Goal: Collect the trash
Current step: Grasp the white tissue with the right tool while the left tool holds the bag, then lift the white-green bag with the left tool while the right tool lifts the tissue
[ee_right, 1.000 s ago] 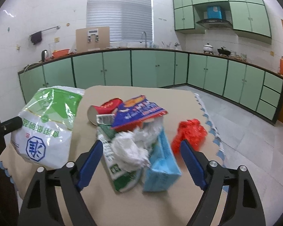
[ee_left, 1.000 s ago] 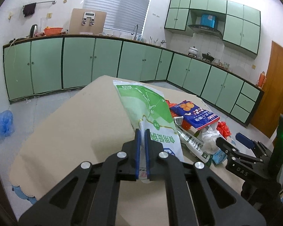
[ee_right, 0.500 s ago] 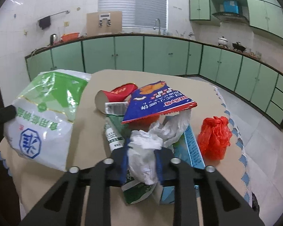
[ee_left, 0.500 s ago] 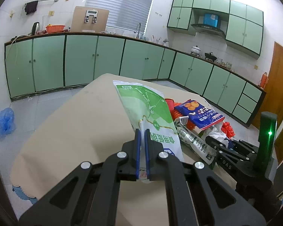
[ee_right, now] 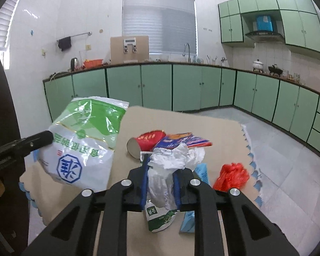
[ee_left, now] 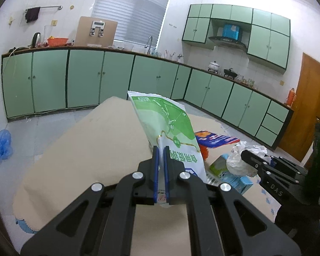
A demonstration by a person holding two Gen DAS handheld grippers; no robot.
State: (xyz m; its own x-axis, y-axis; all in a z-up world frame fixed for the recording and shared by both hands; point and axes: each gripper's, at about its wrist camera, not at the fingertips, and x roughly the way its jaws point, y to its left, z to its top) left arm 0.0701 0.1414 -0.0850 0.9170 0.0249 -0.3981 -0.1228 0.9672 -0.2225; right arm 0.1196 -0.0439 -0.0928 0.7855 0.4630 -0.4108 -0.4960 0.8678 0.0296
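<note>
My left gripper (ee_left: 160,151) is shut on the edge of a green and white plastic bag (ee_left: 170,128), held upright over the beige table (ee_left: 85,149). In the right wrist view that bag (ee_right: 83,140) hangs at the left. My right gripper (ee_right: 160,166) is shut on a crumpled white plastic wad (ee_right: 170,162), lifted a little above the trash pile. That wad (ee_left: 239,160) and the right gripper (ee_left: 251,160) also show at the right of the left wrist view. On the table lie a red paper cup (ee_right: 145,143), a blue snack packet (ee_right: 185,139), a green-labelled carton (ee_right: 157,217), a light blue box (ee_right: 202,172) and a red plastic bag (ee_right: 232,175).
The table (ee_right: 213,134) has a scalloped cloth edge at the right, with tiled floor (ee_right: 277,149) beyond. Green cabinets (ee_right: 160,85) line the far walls. A blue bag (ee_left: 0,145) lies on the floor at the left. A wooden door (ee_left: 309,106) stands at the right.
My right gripper closed from wide open onto the white plastic wad and rose with it above the pile. The left gripper kept its hold on the bag, nearly still.
</note>
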